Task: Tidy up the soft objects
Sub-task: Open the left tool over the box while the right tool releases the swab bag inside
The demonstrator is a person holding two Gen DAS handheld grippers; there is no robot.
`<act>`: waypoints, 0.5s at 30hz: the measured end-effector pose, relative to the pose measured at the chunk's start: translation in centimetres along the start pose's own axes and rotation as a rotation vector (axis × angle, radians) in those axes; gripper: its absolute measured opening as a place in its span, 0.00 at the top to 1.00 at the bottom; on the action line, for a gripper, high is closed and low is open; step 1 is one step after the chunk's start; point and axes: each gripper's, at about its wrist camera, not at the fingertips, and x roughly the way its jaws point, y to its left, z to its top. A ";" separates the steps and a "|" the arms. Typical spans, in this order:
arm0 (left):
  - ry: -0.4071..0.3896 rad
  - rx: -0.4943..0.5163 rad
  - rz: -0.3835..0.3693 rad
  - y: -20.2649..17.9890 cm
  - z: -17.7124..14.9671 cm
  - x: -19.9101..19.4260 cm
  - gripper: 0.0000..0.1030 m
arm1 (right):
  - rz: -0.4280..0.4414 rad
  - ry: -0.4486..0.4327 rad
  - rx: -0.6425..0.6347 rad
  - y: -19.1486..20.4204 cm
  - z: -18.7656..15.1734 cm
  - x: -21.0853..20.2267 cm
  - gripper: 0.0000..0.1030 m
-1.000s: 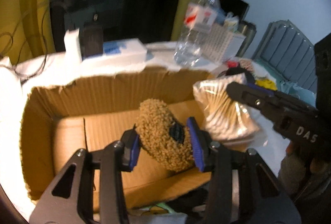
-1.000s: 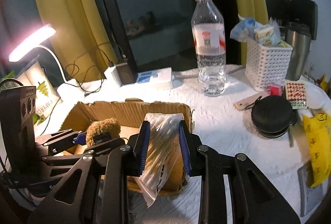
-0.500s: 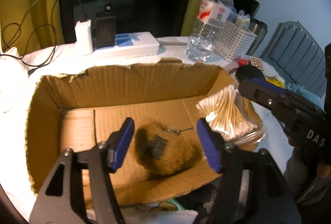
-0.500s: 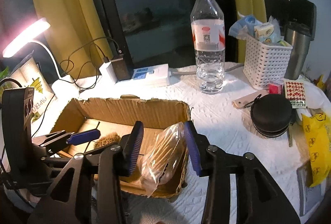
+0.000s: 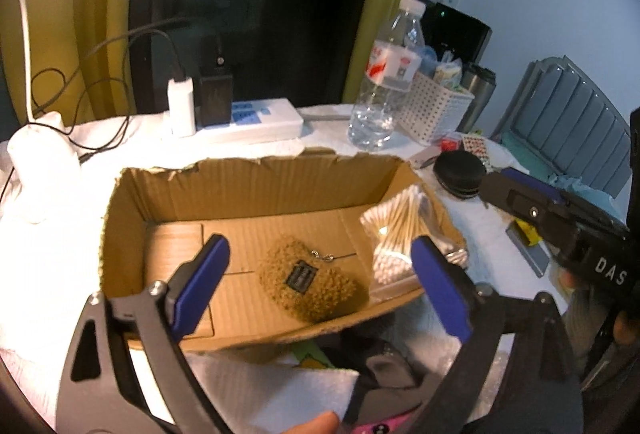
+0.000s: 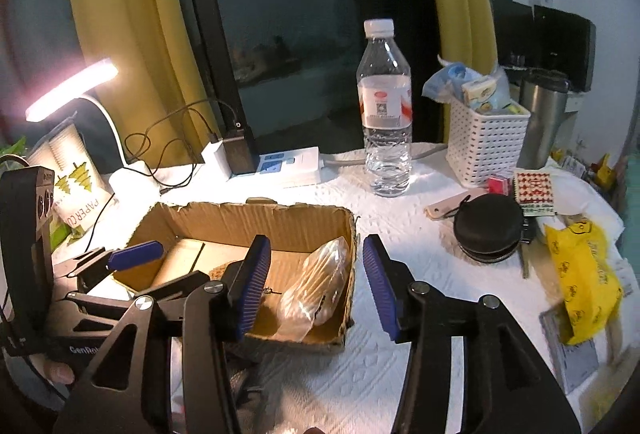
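Cardboard box (image 5: 256, 189), centre frame: two soft items logged.
We note fuzzy pouch (image 5: 310, 284) and cotton-swab bag (image 5: 394, 234) inside; left claw (image 5: 320, 282) and right claw (image 6: 316, 284) just spread wide, gripping nothing.

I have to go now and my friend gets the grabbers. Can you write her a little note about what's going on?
Left gripper: open, jaws have just been opening, nothing held.
Right gripper: open, jaws have just been opening, nothing held.
Fuzzy brown pouch lies on the floor of the cardboard box.
Bag of cotton swabs leans in the box's right end.
Done: both are in the box.
Left: probably the soft things near the box's front edge; they're unclear here.
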 end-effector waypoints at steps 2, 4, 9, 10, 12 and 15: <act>-0.012 0.008 -0.006 -0.1 -0.1 -0.7 0.08 | -0.004 -0.008 0.000 0.2 -0.1 -0.7 0.51; -0.023 0.019 -0.005 -0.3 -0.2 -1.4 0.06 | -0.008 -0.016 0.001 0.4 -0.3 -1.5 0.51; -0.052 0.021 -0.019 -0.5 -0.3 -3.1 0.06 | -0.016 -0.035 0.002 0.9 -0.5 -3.2 0.51; -0.057 0.024 -0.021 -0.6 -0.4 -3.5 0.06 | -0.016 -0.038 0.001 1.0 -0.6 -3.5 0.51; -0.064 0.030 -0.029 -0.9 -0.5 -4.2 0.06 | -0.020 -0.046 -0.002 1.3 -0.7 -4.3 0.51; -0.073 0.036 -0.038 -1.3 -0.8 -5.1 0.06 | -0.025 -0.055 -0.006 1.6 -1.0 -5.3 0.51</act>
